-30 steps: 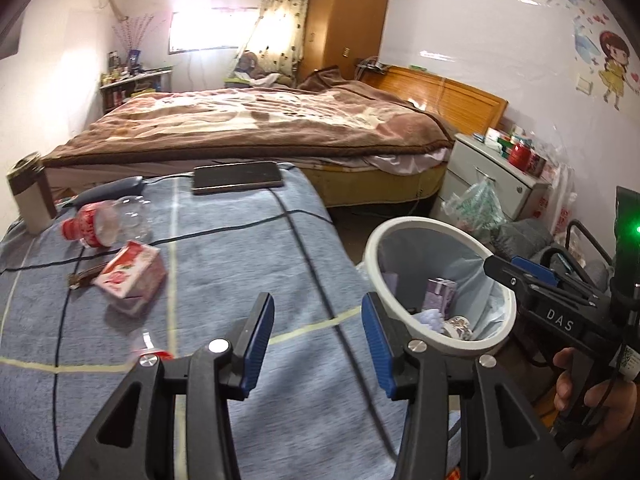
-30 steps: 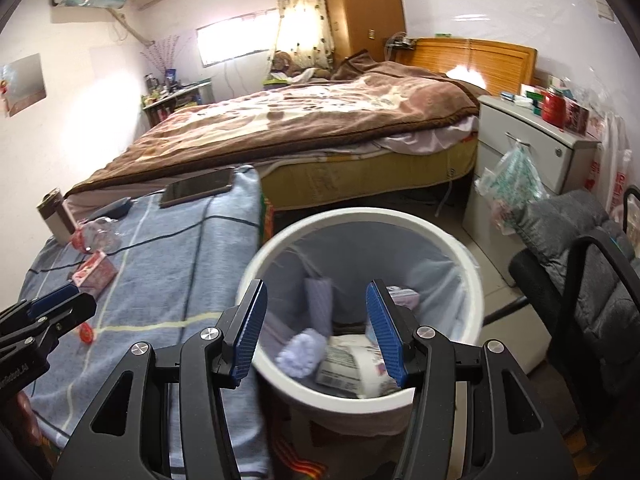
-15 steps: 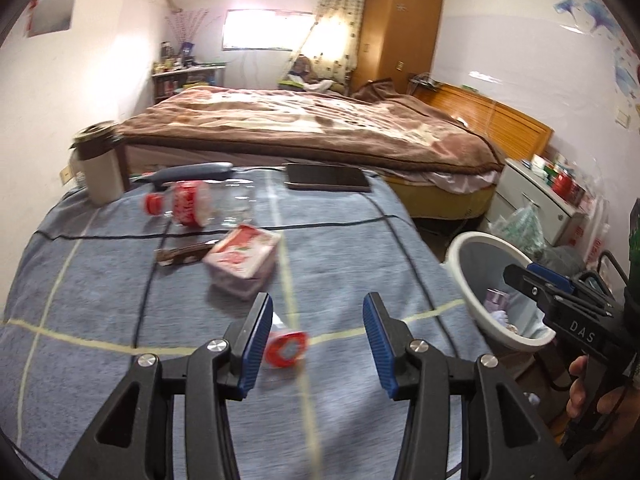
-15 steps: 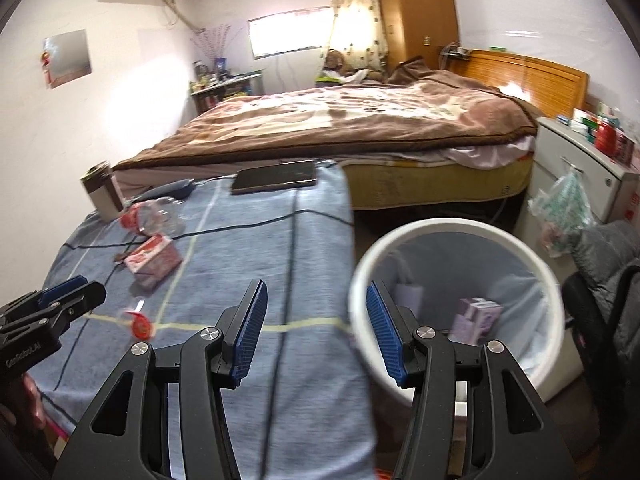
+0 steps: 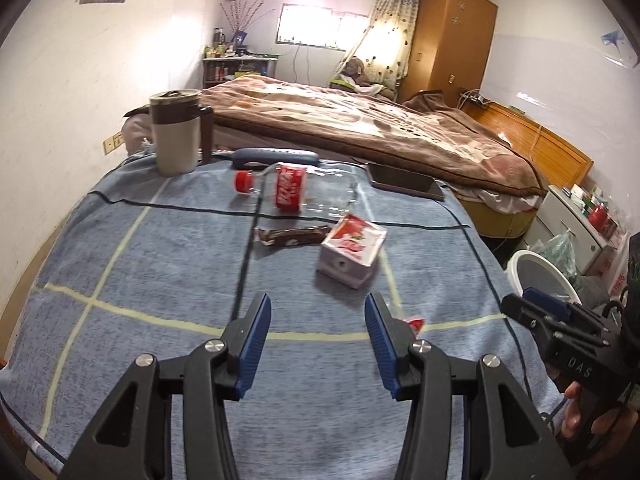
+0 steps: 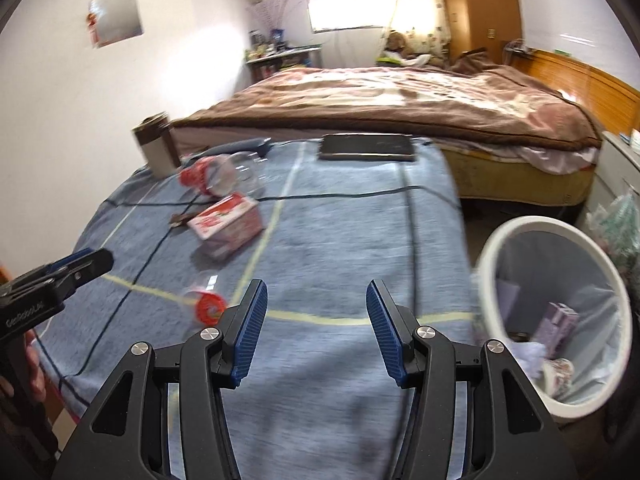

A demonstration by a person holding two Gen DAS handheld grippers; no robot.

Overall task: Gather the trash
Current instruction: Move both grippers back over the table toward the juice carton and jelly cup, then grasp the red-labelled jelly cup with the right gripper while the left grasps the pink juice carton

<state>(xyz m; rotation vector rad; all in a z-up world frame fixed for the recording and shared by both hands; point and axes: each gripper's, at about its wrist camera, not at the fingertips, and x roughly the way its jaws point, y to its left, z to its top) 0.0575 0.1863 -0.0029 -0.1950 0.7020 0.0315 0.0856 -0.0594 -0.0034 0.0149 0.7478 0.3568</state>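
Left hand-held gripper (image 5: 316, 340): jaws wide, nothing held, over the near worktop (image 5: 160, 280).
Right hand-held gripper (image 6: 312, 328): jaws wide, nothing held.
Trash: carton (image 5: 352, 250), wrapper (image 5: 294, 236), bottle (image 5: 290, 192) mid-worktop; red cap (image 6: 210, 308) near.
Bin (image 6: 500, 248): far right, off the worktop.
Risk: bottle could be rolled away by a glancing grip; cap may be missed.

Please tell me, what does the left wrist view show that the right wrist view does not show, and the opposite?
Only the left wrist view shows the dark snack wrapper clearly, and the bottle's red cap. Only the right wrist view looks into the white bin, with a purple carton inside. Both show the plastic bottle, pink carton, mug and dark tablet on the blue cloth.
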